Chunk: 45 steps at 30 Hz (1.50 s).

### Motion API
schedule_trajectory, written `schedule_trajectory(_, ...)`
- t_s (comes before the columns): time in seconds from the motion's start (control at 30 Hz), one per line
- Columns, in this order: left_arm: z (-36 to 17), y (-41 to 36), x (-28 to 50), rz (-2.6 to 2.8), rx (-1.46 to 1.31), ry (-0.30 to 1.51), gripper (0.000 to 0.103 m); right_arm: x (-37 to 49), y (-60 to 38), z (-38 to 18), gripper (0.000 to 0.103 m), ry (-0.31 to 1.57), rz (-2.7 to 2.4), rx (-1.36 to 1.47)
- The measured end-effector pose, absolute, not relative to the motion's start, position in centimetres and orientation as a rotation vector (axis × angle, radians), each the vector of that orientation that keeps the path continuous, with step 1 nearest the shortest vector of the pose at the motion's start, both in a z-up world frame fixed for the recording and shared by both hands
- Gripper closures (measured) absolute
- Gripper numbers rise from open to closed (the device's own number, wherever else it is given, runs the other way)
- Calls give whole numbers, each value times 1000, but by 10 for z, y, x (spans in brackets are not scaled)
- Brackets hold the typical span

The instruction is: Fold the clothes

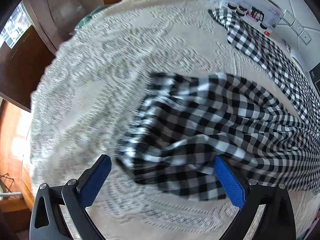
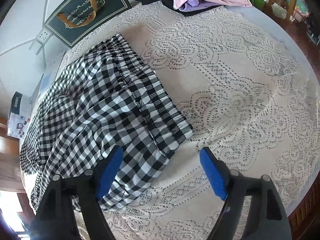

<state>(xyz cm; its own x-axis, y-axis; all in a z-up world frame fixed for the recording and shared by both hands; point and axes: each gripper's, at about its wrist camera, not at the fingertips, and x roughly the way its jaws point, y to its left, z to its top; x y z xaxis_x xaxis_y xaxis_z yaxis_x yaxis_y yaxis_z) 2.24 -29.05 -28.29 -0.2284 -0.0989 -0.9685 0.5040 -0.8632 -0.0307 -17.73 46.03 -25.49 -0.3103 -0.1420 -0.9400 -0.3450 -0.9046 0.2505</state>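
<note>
Left wrist view, checked garment (image 1: 200, 132) between spread left tool (image 1: 162, 180) pads, right tool (image 2: 160, 172) released beside it

Soft daylight fills both views, bright and even. In the left wrist view motion blur smears the lace tablecloth (image 1: 84, 92) and the checked cloth (image 1: 180, 132) ahead of the left gripper (image 1: 162, 180) (its fingers stay sharp). A blown-out glare sits far left. The right wrist view is crisp. Fisheye bending curves both edges, corners black.
</note>
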Motion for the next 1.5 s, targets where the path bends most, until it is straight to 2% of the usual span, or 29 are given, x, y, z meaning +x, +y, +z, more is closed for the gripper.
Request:
schedule_trajectory(0.03,-287,-284,20,-2133,1641,456,9,-181,456,-260,23,623,2355,-1783)
schedule_trajectory(0.07,-285,-280,19,-2136,1642,448,13,-185,452,-266,31,616,2350,-1805)
schedule_trajectory(0.1,-281,-276,17,-2144,1646,447,26,-188,444,-268,53,559,2360,-1814)
schedule_trajectory(0.13,-277,-272,15,-2152,1650,447,50,-191,435,-267,63,460,2381,-1811)
schedule_trajectory(0.17,-273,-268,13,-2160,1654,447,67,-193,426,-266,93,361,2400,-1806)
schedule_trajectory(0.2,-267,-267,12,-2170,1651,446,87,-195,419,-262,94,299,2425,-1792)
schedule_trajectory(0.3,-245,-264,11,-2204,1633,445,88,-192,415,-232,97,264,2527,-1696)
schedule_trajectory(0.43,-222,-260,19,-2251,1643,437,88,-162,438,-168,97,345,2654,-1547)
schedule_trajectory(0.57,-201,-256,31,-2300,1670,425,87,-127,451,-159,97,348,2619,-1623)
schedule_trajectory(0.6,-204,-253,37,-2287,1705,405,87,-118,455,-166,97,323,2574,-1658)
schedule_trajectory(0.67,-220,-249,36,-2246,1765,382,77,-101,467,-186,97,296,2470,-1705)
schedule_trajectory(0.7,-225,-248,42,-2225,1786,368,59,-91,479,-199,97,299,2397,-1725)
schedule_trajectory(0.73,-229,-250,48,-2211,1776,351,25,-82,491,-208,97,302,2328,-1742)
schedule_trajectory(0.77,-228,-254,52,-2205,1743,337,10,-75,501,-215,97,314,2284,-1740)
schedule_trajectory(0.8,-221,-258,56,-2206,1690,330,0,-68,508,-218,97,340,2276,-1726)
schedule_trajectory(0.87,-210,-264,58,-2206,1622,343,0,-63,512,-221,96,431,2300,-1718)
schedule_trajectory(0.93,-197,-271,53,-2234,1561,367,0,-65,509,-218,89,466,2329,-1705)
schedule_trajectory(0.97,-193,-272,50,-2251,1543,374,0,-68,505,-216,76,476,2346,-1701)
schedule_trajectory(1.0,-189,-272,45,-2278,1532,381,0,-72,501,-214,56,480,2365,-1699)
schedule_trajectory(1.07,-182,-268,36,-2317,1535,388,0,-81,491,-209,31,482,2401,-1698)
schedule_trajectory(1.23,-173,-267,-28,-2383,1592,362,0,-116,467,-190,30,406,2492,-1702)
schedule_trajectory(1.3,-171,-269,-60,-2397,1625,375,0,-144,460,-179,22,400,2539,-1702)
schedule_trajectory(1.5,-176,-275,-166,-2373,1747,235,0,-242,441,-158,16,353,2605,-1722)
